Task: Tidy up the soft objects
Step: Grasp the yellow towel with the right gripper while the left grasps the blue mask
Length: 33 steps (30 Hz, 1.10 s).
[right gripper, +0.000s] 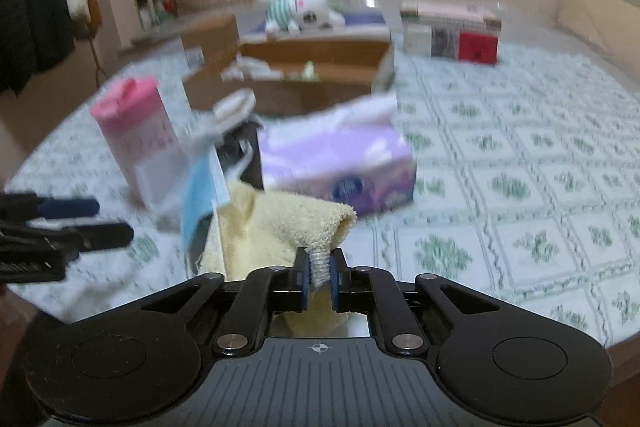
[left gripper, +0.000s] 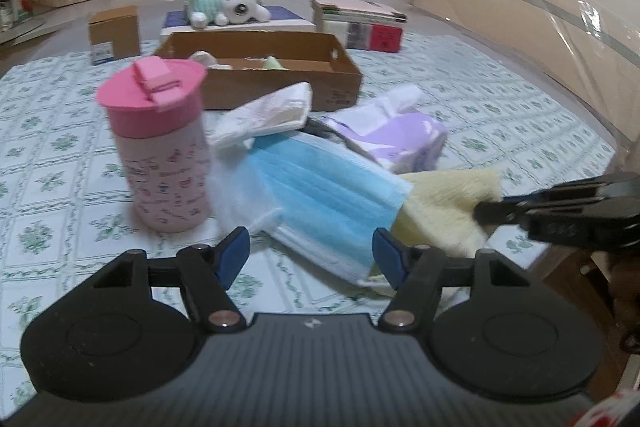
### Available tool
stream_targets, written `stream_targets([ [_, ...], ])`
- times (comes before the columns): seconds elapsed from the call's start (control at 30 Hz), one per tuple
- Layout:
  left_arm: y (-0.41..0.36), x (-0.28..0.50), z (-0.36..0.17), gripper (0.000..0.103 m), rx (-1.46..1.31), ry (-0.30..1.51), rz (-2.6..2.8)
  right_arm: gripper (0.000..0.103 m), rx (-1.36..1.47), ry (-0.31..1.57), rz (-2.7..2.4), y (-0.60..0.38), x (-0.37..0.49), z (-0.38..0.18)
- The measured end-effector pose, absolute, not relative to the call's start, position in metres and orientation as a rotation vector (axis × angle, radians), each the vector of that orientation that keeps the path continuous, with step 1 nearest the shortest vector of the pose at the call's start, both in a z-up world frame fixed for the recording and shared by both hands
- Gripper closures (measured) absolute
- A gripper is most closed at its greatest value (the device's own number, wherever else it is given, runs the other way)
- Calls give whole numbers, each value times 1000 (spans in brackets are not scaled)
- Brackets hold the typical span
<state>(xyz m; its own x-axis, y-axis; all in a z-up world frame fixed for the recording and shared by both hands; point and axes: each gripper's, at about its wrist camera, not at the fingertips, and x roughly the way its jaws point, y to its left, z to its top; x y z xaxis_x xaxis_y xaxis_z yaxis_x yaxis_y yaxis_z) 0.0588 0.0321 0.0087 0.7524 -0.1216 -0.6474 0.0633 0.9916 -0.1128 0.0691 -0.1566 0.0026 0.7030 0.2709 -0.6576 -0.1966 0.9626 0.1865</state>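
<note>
My right gripper (right gripper: 319, 269) is shut on a corner of the yellow towel (right gripper: 276, 227) and lifts it; it enters the left wrist view (left gripper: 492, 211) from the right. A blue face mask (left gripper: 320, 195) lies draped over the towel (left gripper: 444, 203). My left gripper (left gripper: 311, 251) is open just in front of the mask's near edge. A purple tissue pack (right gripper: 340, 163) lies behind. A white folded cloth (left gripper: 268, 115) rests near the brown cardboard tray (left gripper: 288, 83), which holds a few small items. A white plush toy (left gripper: 228, 1) lies at the back.
A pink lidded bottle (left gripper: 160, 143) stands left of the mask. A small cardboard box (left gripper: 114, 35) and stacked boxes (left gripper: 360, 27) stand at the back. A patterned cloth (right gripper: 520, 187) covers the table; its edge lies close on the right.
</note>
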Motion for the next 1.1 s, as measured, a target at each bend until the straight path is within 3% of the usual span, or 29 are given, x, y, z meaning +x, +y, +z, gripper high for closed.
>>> stream_targets([
  [0.1, 30, 68, 5, 39, -121, 729, -112, 93, 131, 772, 281, -159, 72, -4],
  [0.17, 28, 77, 4, 39, -146, 731, -114, 85, 143, 782, 289, -161, 74, -7],
  [0.23, 25, 85, 3, 39, -163, 719, -124, 62, 149, 786, 284, -163, 74, -9],
  [0.33, 14, 98, 1, 39, -153, 713, -152, 53, 166, 786, 277, -167, 75, -10],
  [0.43, 1, 110, -5, 39, -129, 730, -177, 53, 170, 795, 283, -168, 76, -13],
  [0.5, -6, 116, -9, 44, -112, 746, -180, 53, 173, 799, 294, -168, 76, -16],
  [0.67, -8, 115, -14, 82, -31, 799, -169, 53, 172, 799, 293, -167, 76, -20],
  [0.77, 4, 104, -16, 97, -27, 827, -166, 53, 172, 798, 300, -165, 79, -21],
  [0.93, 34, 79, -17, 101, -20, 851, -113, 81, 158, 775, 288, -162, 81, -19],
  [1.1, 71, 58, -13, 101, -22, 853, -25, 87, 168, 722, 219, -174, 79, -10],
])
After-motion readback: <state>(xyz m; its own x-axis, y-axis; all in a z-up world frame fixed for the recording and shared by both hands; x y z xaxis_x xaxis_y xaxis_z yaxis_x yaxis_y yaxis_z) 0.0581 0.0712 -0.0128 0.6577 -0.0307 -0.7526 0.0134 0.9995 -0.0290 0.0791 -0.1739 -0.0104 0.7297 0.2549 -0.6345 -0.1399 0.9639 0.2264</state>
